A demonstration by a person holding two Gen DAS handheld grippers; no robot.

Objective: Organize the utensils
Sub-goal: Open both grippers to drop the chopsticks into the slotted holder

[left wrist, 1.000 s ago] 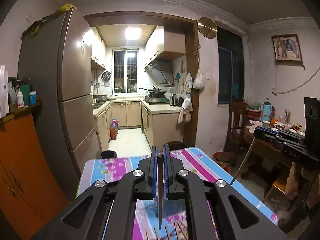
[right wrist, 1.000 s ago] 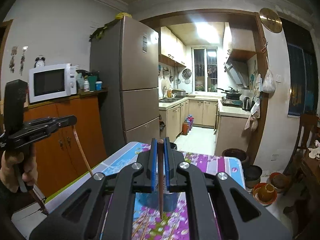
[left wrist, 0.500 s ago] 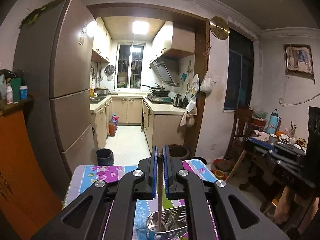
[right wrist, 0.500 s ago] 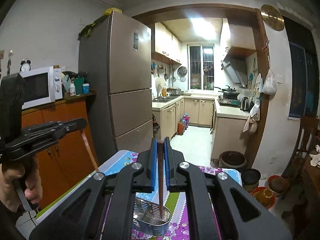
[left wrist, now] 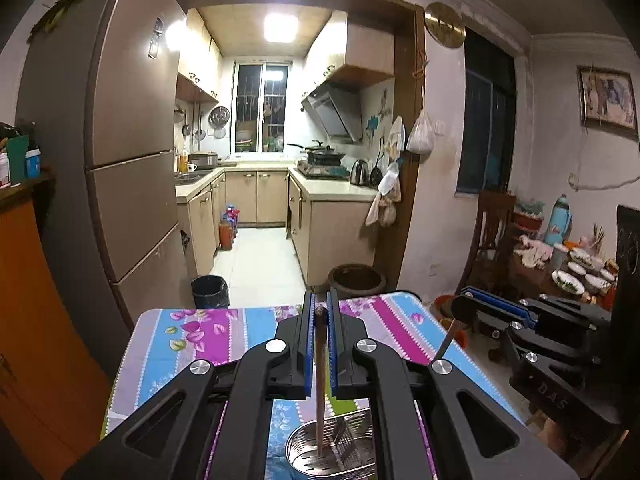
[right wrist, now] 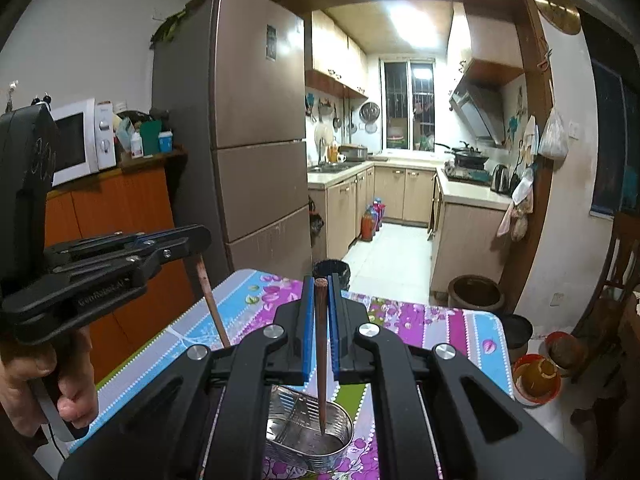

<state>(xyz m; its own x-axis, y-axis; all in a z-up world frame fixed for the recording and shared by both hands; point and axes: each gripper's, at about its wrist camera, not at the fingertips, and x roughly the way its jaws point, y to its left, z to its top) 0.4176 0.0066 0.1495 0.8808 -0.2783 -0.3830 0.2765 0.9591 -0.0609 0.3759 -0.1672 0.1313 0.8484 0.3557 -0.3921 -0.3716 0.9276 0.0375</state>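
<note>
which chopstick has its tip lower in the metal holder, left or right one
Neither clearly. The left gripper's chopstick and the right gripper's chopstick both hang upright between closed jaws, tips inside the metal holder; relative depth can't be judged.

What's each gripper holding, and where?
Left gripper and right gripper each pinch one chopstick near its top end.

Both grippers have moved over the metal utensil holder (right wrist: 310, 432), so each chopstick (left wrist: 320, 384) (right wrist: 321, 360) now points down into it.
</note>
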